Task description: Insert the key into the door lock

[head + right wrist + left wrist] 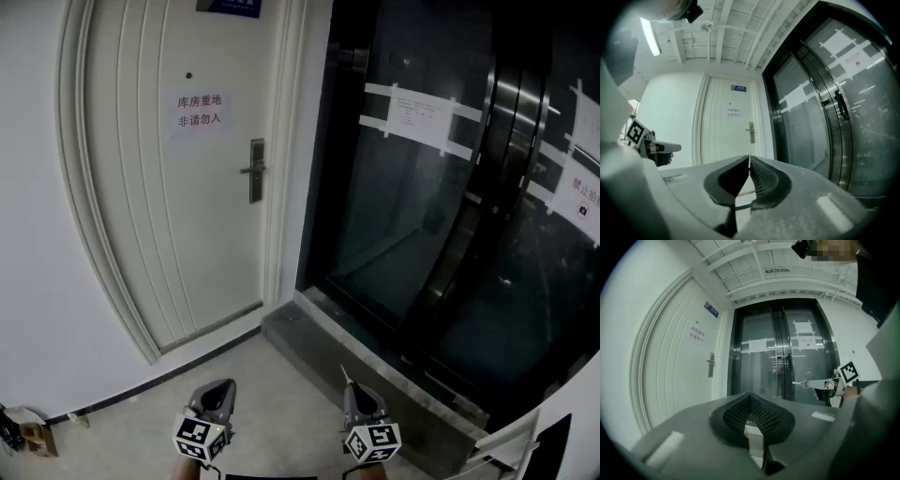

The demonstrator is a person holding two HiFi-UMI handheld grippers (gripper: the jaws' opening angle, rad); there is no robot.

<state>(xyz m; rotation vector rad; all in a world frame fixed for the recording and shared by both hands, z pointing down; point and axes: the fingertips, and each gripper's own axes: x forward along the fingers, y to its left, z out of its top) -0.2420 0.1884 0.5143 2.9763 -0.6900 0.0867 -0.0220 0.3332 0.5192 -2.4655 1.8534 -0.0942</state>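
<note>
right gripper (749, 160): jaws pressed together, pinching the thin key (344, 375) at their tips | left gripper (750, 396): jaws together, nothing between | door lock (256, 172): well apart from both

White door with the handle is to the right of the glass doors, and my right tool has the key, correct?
No. The white door stands left of the glass doors, as the head view shows. The right tool does hold the key.

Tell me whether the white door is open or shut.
Shut: the white door sits flush in its frame, with no gap beside the lock plate.
</note>
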